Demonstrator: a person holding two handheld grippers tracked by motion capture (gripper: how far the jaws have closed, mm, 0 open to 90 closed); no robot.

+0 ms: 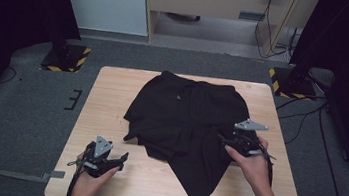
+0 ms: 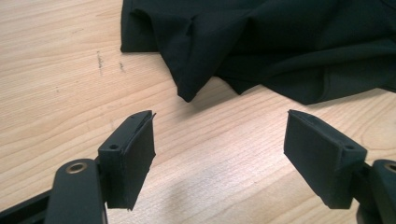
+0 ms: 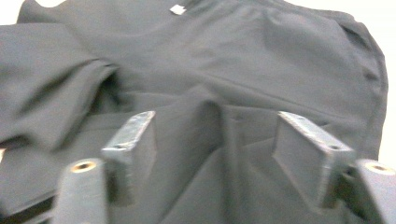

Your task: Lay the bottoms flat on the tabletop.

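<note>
A pair of black shorts lies crumpled across the middle of the wooden table, one leg trailing toward the front edge. My left gripper is held over bare wood at the front left, open and with nothing between its pads. In the left gripper view its jaws stand wide, just short of a pointed corner of the shorts. My right gripper hovers at the garment's right side, open. In the right gripper view a raised fold of the shorts runs between the jaws, and the pads stay clear of it.
Bare wood shows along the table's left side and front left. Stands with yellow-and-black striped bases sit on the grey floor beyond the table's far corners. Cables trail on the right. Dark curtains hang on both sides.
</note>
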